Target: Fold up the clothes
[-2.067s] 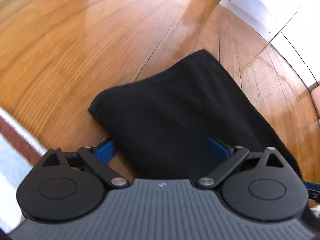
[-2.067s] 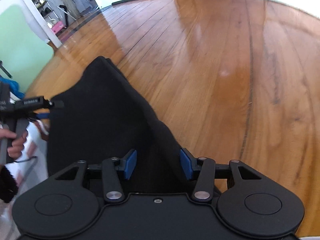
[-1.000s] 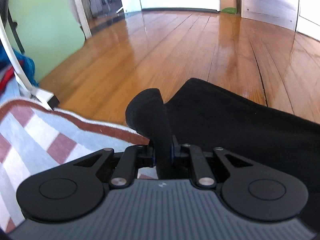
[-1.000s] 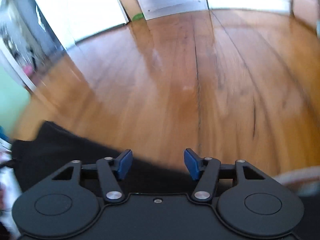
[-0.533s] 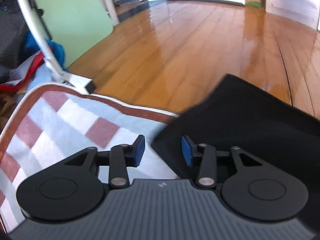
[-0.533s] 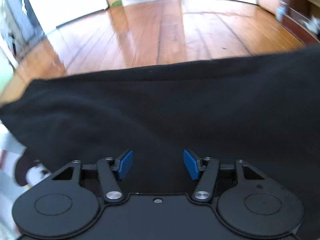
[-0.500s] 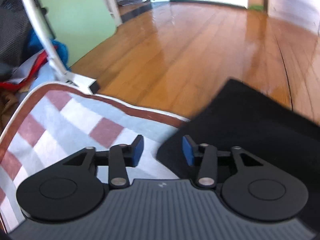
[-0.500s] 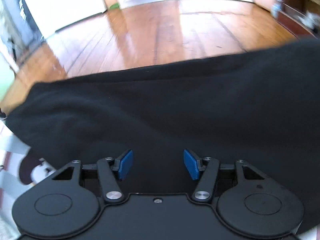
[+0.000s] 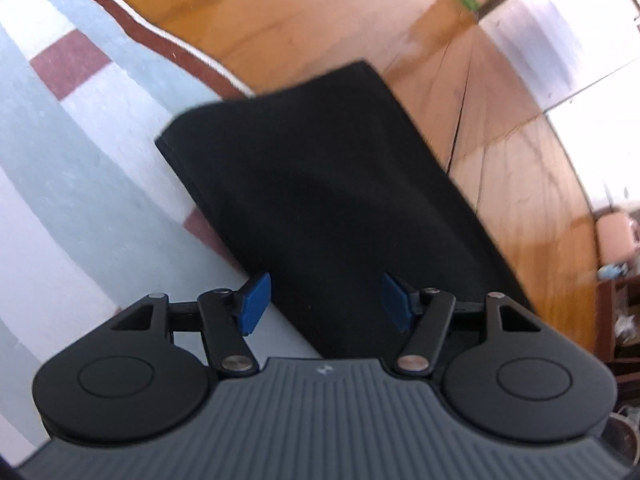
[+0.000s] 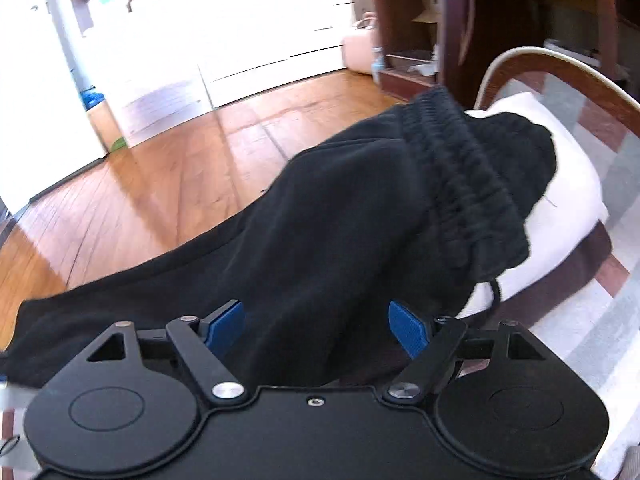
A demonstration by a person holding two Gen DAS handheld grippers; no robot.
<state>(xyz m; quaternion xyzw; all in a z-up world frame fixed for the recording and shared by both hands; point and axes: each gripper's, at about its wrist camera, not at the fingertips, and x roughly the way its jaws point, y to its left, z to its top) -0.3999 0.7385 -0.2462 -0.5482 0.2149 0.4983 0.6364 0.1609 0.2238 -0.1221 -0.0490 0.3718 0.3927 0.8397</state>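
Note:
A black garment point(image 9: 332, 200) lies half on the checked rug point(image 9: 60, 152) and half on the wooden floor. In the left wrist view its squared end points away from me. My left gripper point(image 9: 324, 304) is open, its blue pads either side of the near cloth, holding nothing. In the right wrist view the same black garment point(image 10: 340, 224) shows its ribbed elastic waistband point(image 10: 460, 176) bunched over a folded white cloth point(image 10: 560, 200). My right gripper point(image 10: 318, 328) is open just above the black cloth, with cloth between the pads.
Wooden floor point(image 9: 320, 12) stretches beyond the rug. White cabinets point(image 10: 240, 32) line the far wall. A dark wooden chair or shelf frame point(image 10: 460, 20) stands by the rug's far edge. A pink item point(image 9: 616, 236) sits on the floor at the right.
The left gripper let go of the black cloth it pinched a second ago and opened wide. Both grippers swung over the garment; the right view now shows the waistband end.

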